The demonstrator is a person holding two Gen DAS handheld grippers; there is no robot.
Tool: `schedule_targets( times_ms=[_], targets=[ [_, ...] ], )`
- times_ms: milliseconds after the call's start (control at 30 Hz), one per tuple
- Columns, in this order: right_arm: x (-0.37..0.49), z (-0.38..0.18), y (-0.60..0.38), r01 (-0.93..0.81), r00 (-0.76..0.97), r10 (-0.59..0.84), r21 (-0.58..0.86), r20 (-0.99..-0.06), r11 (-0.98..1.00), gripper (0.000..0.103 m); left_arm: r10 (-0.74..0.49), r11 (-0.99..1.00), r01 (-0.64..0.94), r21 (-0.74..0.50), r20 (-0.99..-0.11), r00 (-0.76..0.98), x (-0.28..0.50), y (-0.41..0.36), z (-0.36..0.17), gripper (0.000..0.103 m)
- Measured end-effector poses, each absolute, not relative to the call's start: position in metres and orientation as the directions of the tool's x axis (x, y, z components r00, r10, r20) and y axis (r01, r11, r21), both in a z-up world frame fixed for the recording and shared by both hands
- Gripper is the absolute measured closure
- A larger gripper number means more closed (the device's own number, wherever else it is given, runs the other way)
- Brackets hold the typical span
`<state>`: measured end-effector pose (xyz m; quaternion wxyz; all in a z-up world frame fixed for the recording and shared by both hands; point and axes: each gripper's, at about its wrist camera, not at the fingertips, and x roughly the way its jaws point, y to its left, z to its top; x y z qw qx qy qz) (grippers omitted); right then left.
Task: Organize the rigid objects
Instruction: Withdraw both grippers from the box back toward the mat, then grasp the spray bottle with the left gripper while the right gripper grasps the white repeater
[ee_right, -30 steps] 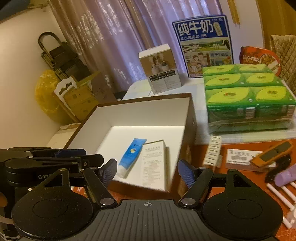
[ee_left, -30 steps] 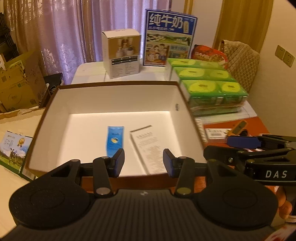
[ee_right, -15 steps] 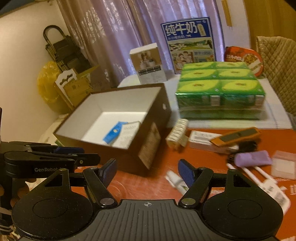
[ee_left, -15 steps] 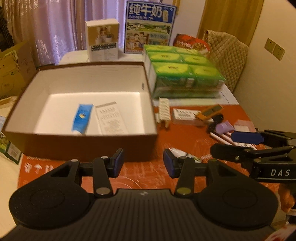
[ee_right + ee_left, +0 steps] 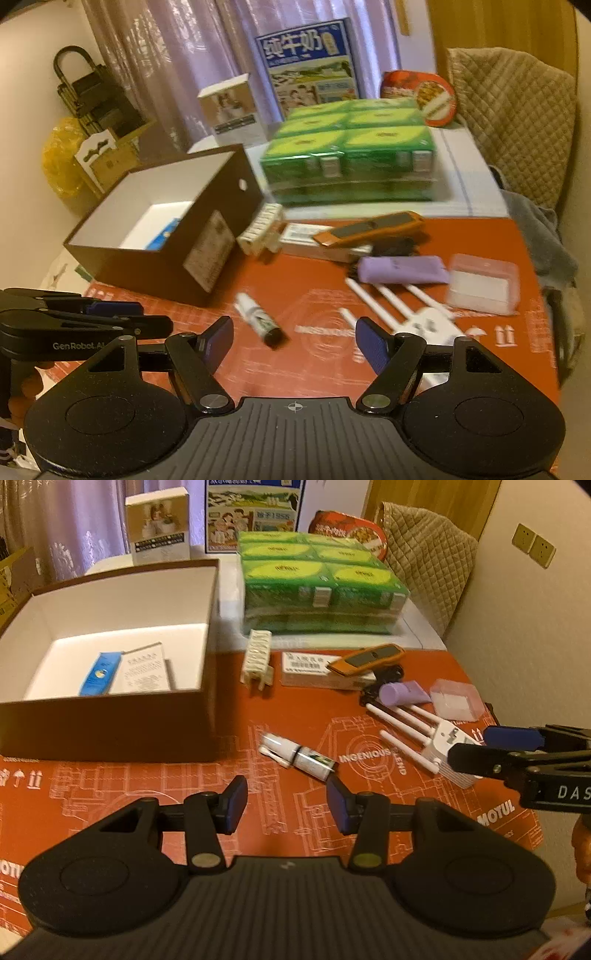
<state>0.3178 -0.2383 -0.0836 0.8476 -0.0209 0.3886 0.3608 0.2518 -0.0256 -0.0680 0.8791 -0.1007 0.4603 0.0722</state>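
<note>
Far left of the left wrist view sits the brown box (image 5: 110, 731), open-topped, white inside; a blue tube (image 5: 99, 674) and a printed white packet (image 5: 146, 670) lie side by side on its floor. Just right of the box, on the red mat (image 5: 288, 716), a small white ribbed piece (image 5: 257, 657) stands near the upper middle; below it, mid-frame, a white spray bottle (image 5: 297, 755) lies on its side, just ahead of the left gripper (image 5: 287, 803), whose blue pads stand partly apart with nothing between them. Moving right: a flat white labelled box (image 5: 314, 668) with an orange tool (image 5: 365, 658) resting across it; then a purple tube (image 5: 402, 693), a clear plastic case (image 5: 458, 700), and a white device with four antennas (image 5: 436, 738) at right of centre. At the right edge the right gripper (image 5: 491, 747) comes in above that device; from its own camera the right gripper (image 5: 293, 341) shows jaws wider, empty, the spray bottle (image 5: 258, 323) lying between and beyond them. Behind, upper middle, a green wrapped pack (image 5: 317, 579).
</note>
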Motion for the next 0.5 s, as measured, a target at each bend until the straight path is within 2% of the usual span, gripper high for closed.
schedule_targets(
  times_ms=[500],
  targets=[
    [0.365, -0.123, -0.300, -0.609, 0.451, 0.507, 0.163, -0.734, 0.777, 0.033, 0.039, 0.952, -0.278, -0.125, -0.854, 0.518, 0.275, -0.062, -0.104, 0.060]
  ],
)
